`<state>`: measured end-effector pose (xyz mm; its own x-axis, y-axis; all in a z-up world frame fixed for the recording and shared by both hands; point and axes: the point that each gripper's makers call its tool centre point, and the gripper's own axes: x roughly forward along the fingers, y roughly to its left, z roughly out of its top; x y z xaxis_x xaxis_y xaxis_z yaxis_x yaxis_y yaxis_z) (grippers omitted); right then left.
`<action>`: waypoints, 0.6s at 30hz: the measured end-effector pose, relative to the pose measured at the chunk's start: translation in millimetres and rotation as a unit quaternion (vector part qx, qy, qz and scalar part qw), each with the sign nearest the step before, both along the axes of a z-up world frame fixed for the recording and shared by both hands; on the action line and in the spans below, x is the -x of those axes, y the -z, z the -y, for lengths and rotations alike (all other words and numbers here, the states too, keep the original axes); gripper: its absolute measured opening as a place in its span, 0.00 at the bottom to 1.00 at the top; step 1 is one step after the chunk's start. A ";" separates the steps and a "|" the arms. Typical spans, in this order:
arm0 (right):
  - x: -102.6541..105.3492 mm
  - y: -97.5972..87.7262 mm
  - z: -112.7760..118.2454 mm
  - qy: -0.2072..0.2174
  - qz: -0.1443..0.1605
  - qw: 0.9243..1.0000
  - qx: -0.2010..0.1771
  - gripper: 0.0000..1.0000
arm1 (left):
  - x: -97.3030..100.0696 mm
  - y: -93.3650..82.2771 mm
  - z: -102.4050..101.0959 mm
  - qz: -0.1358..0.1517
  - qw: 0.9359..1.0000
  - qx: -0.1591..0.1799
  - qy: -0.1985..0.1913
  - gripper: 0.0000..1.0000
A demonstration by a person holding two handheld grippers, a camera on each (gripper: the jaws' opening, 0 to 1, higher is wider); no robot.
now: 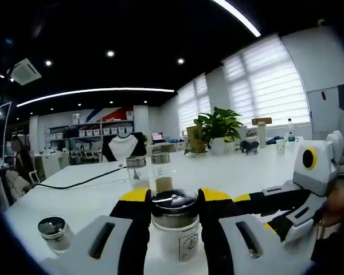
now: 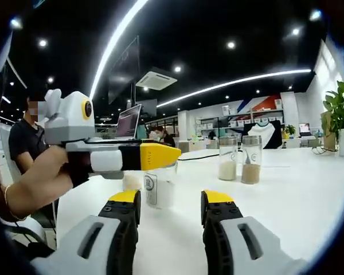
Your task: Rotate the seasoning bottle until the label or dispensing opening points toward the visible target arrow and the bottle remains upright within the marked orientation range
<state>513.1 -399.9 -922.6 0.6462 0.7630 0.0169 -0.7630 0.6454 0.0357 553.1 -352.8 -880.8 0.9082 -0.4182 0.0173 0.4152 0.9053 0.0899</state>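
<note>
A: Where is the seasoning bottle (image 1: 176, 229) right now?

B: In the left gripper view it stands upright on the white tabletop (image 1: 229, 172), at about 6 o'clock, between the yellow-tipped fingers (image 1: 139, 197) of the left gripper (image 1: 174, 200). They sit close against its metal lid on either side; I judge them pinching the bottle just under the cap, which would suit turning it about its own axis without tipping it.

A: And the other hand?

B: The right gripper (image 2: 171, 200) has its fingers spread with nothing between them. In its own view the bottle sits just beyond the tips, at about 11 o'clock, with the left gripper reaching in from 9 o'clock. It looks placed to watch or to steady the bottle if needed (that is my reading, not something shown).

A: What's in the containers?

B: The held bottle is clear glass with a small round label (image 1: 188, 240) facing the left camera; its contents are hard to tell. Farther back stand two glass jars (image 2: 241, 158), one with whitish grains and one with tan powder, each filled only partly. A small shaker with a metal top (image 1: 54, 231) sits at 8 o'clock in the left gripper view.

A: Any target arrow?

B: I cannot make one out on the tabletop, so how much turning remains is unclear
</note>
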 end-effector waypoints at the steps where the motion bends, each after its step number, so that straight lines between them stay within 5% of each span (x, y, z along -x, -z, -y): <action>1: -0.6 -0.3 0.8 0.001 0.000 1.000 0.000 0.40 | -0.7 1.3 -3.2 0.000 1.000 -0.001 -0.004 0.34; 18: -4.8 2.4 6.9 0.011 -0.006 1.000 0.006 0.40 | -5.1 12.1 -32.7 0.003 0.999 0.003 -0.037 0.34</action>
<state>517.9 -406.8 -925.0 0.6627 0.7489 -0.0003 -0.7484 0.6623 0.0369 558.2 -320.1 -892.9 0.9366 -0.3496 0.0255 0.3463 0.9340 0.0874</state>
